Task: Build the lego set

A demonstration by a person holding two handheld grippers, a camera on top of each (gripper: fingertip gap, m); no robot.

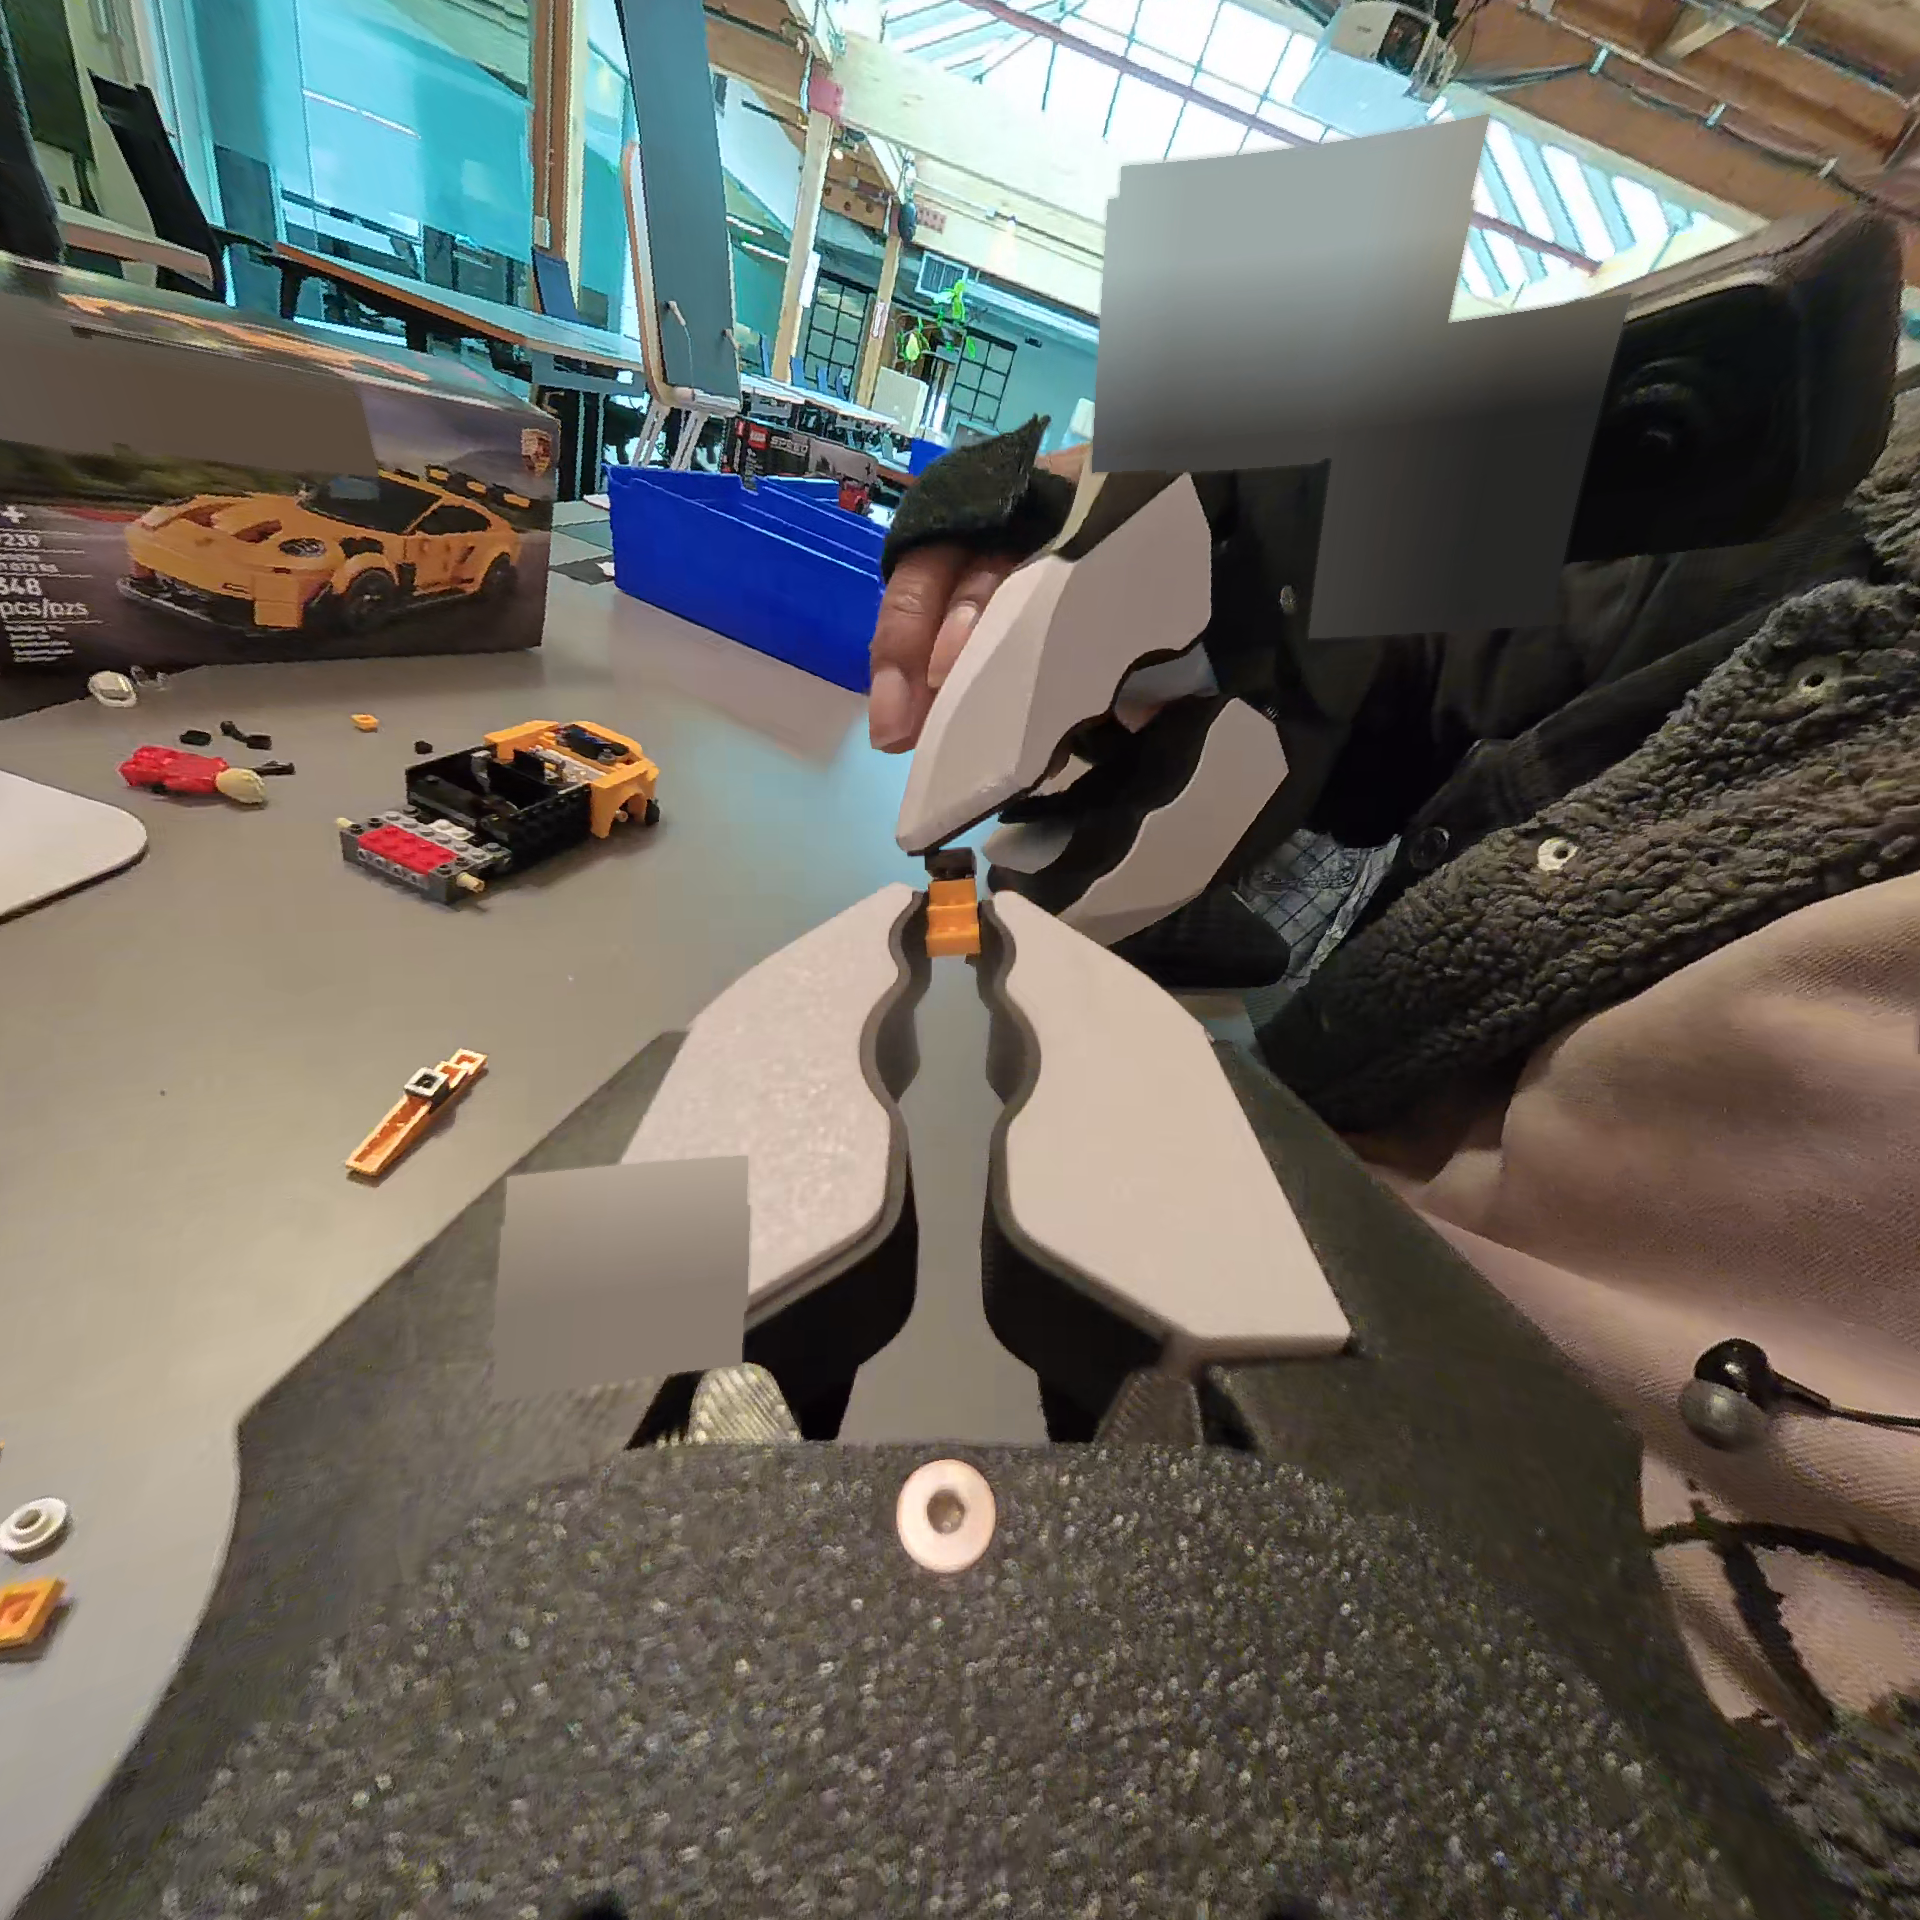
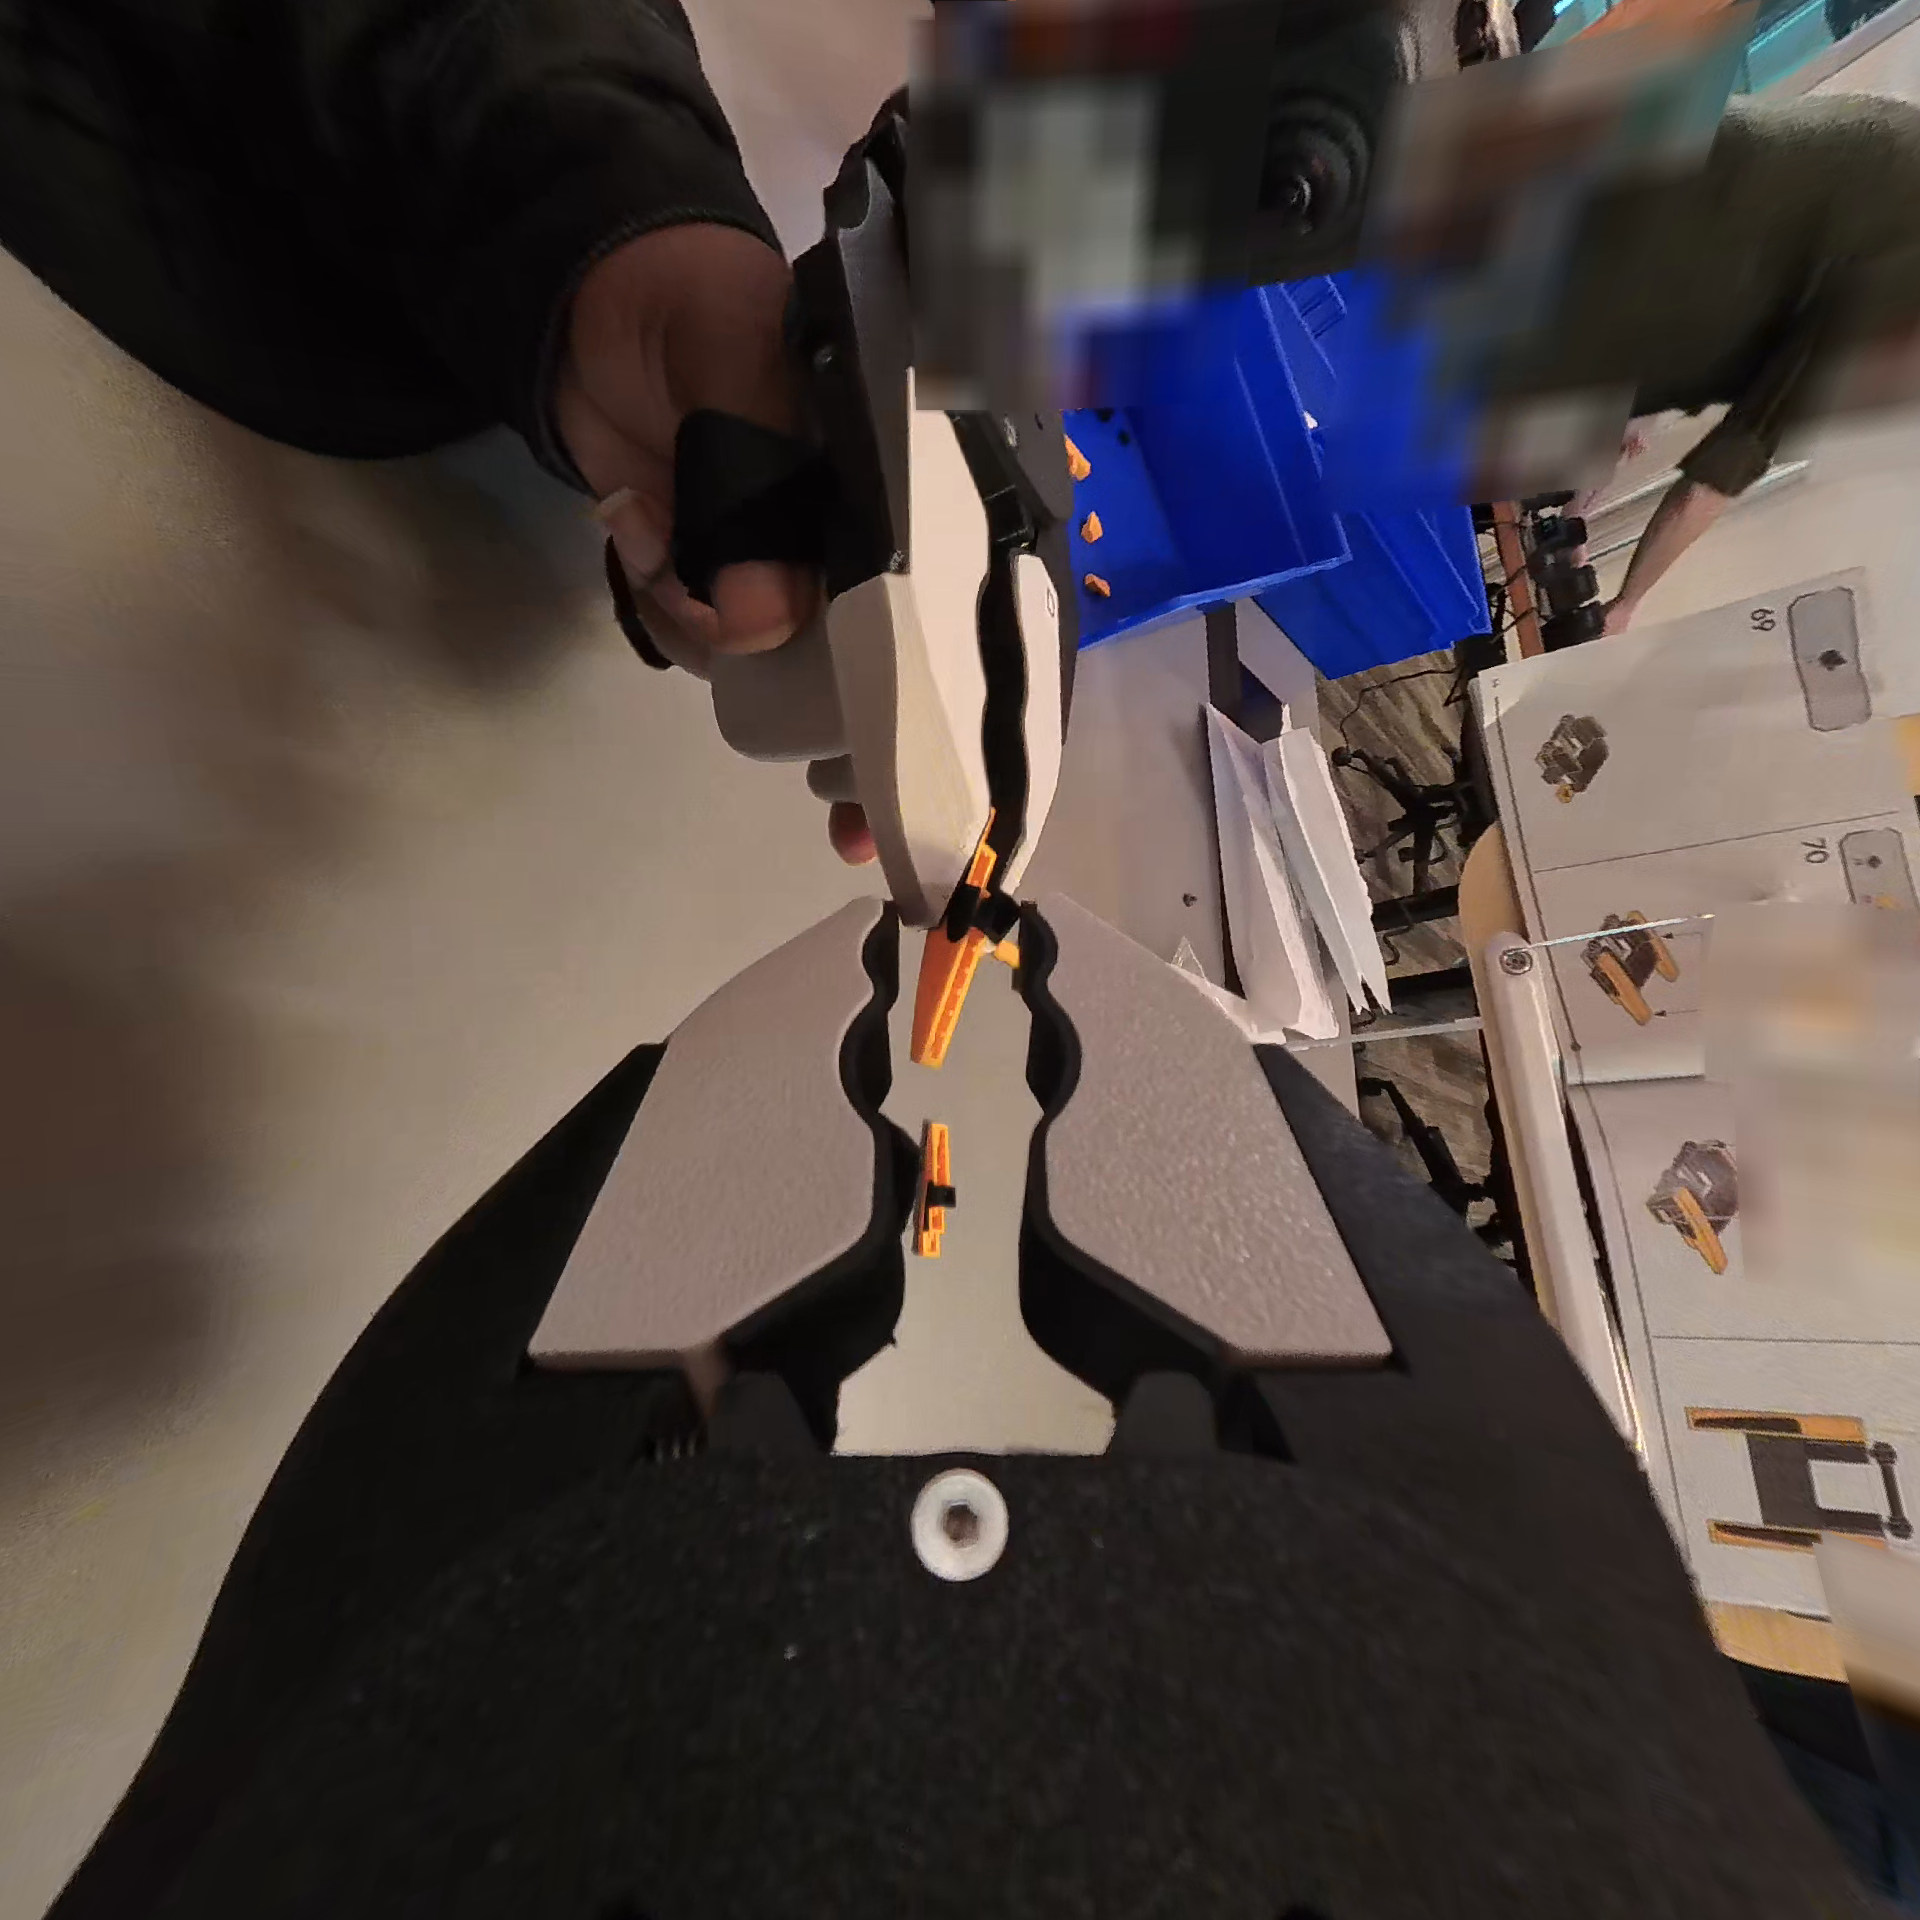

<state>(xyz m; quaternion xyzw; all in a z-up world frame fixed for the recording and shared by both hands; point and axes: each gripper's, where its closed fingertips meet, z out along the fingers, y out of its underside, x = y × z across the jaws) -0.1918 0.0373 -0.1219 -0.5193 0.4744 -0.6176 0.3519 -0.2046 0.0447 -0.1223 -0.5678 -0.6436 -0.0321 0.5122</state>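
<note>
Above the table (image 1: 260, 1039), left gripper (image 1: 951, 914) pinched an orange strip (image 1: 953, 920); right gripper (image 2: 951, 920), jaws nearly together, pressed a black clip (image 1: 951, 861) on. Half-built car (image 1: 520, 800) awaited most parts.

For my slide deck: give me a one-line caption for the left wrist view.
Left gripper clamps an orange lego piece while the right gripper meets it above the grey table.

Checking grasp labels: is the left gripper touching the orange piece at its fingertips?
Touching. The left wrist view shows the left gripper closed on the orange piece, both fingertips against its sides.
</note>
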